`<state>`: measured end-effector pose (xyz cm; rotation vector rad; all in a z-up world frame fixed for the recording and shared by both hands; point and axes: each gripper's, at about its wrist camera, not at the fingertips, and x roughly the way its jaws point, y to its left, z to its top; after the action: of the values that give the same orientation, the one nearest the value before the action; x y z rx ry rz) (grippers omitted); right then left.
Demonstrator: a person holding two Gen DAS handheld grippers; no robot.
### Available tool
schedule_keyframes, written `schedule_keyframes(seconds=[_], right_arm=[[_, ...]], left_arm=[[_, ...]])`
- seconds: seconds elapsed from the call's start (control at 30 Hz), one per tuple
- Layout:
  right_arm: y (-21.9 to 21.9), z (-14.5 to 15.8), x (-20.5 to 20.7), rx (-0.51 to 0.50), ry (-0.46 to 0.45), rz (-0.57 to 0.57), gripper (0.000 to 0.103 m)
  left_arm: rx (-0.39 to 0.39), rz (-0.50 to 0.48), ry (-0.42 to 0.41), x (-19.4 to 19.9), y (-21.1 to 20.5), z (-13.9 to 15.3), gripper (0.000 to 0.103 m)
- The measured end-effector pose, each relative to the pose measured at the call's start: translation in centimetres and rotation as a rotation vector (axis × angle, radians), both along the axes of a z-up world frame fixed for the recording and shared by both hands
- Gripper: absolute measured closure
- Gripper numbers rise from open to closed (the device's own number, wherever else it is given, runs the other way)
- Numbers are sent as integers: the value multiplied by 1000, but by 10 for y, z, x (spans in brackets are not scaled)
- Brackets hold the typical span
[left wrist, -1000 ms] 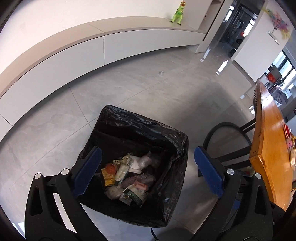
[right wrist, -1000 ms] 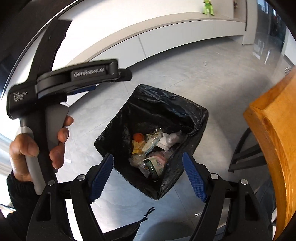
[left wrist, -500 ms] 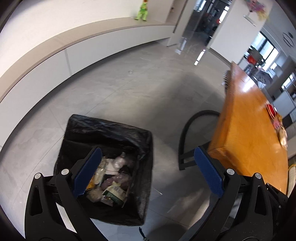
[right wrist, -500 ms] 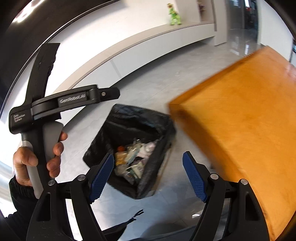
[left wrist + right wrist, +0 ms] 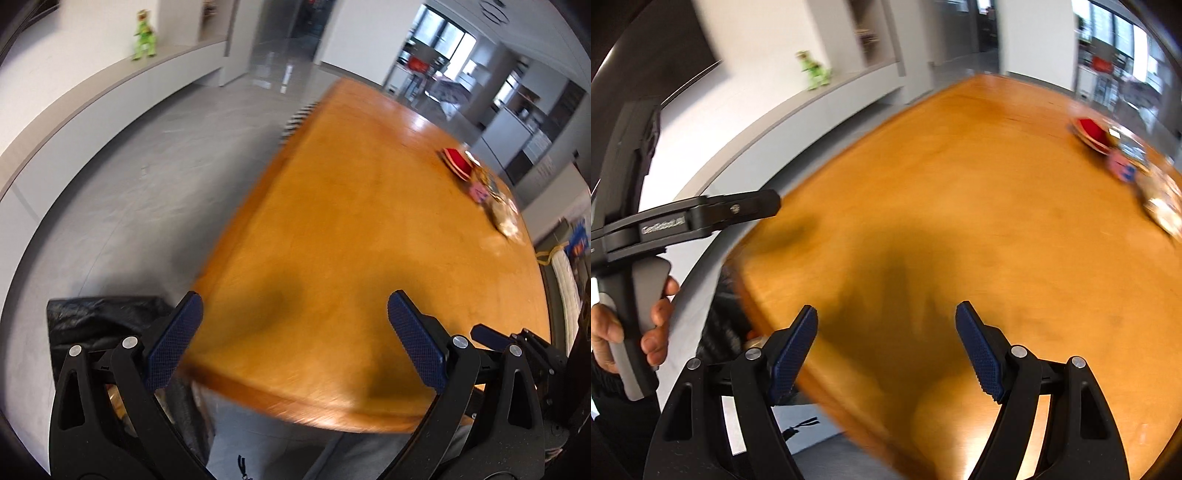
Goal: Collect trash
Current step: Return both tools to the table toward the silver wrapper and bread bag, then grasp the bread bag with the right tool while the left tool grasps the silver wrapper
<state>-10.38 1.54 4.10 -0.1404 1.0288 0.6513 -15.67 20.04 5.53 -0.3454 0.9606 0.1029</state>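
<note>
A: Two tools, both spread wide and holding nothing. The left tool (image 5: 291, 312) and the right tool (image 5: 886, 328) hang over the near end of the broad orange wooden table (image 5: 351, 229).

B: And the trash?

A: A blurred cluster of small wrappers and packets (image 5: 495, 199) lies at the far right of the table, well apart from both tools, beside a shallow red dish (image 5: 458, 162). The right wrist view shows the same wrappers (image 5: 1156, 199) just beyond the red dish (image 5: 1091, 133).

B: How will they handle?

A: Light and crinkly, I'd judge (motion blur hides the detail). Thin foil or plastic would likely slip, so pinch a raised fold or an edge, not the flat middle.

B: Where do they go?

A: The black plastic bin bag (image 5: 96, 317) sits on the floor by the table's near left corner, partly hidden behind the left tool.
</note>
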Motion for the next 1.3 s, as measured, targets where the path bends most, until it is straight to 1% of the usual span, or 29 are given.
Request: schedule_keyframes(seconds=[0.17,0.4,0.63,0.67,0.7,0.8,0.87,1.0,1.1,1.2,1.3], right_arm=[[-55,1,36,3,6,-115,25],[-125,7,85,10,8,-251,25],[-183,8,133,-7,-2,-401,25],[-194,7,139,-15,-5,-423,21],[-204,8,146,-24,-10,-453,20],[-223,11,164,-36,-15,-507,19],[-232,13,175,-57,-29,-529,19],[-244,16,191,-83,-48,-538,18],[-246,19,203,-104,-63,-540,16],[-240,19,224,-120,-70,-532,15],[-230,15,241,-136,-58,-509,15]], left_arm=[[32,-120,12,53,-52,3,6],[6,-250,35,126,-115,4,6],[-49,-316,57,193,-163,4,6],[-56,-322,62,201,-169,4,6],[-62,-335,68,214,-179,2,6],[-76,-357,85,242,-200,-3,6],[-109,-360,97,263,-211,-7,6],[-154,-354,114,295,-227,-14,6],[-167,-348,124,311,-233,-19,6],[-213,-356,128,322,-238,-25,6],[-238,-349,95,327,-241,-28,7]])
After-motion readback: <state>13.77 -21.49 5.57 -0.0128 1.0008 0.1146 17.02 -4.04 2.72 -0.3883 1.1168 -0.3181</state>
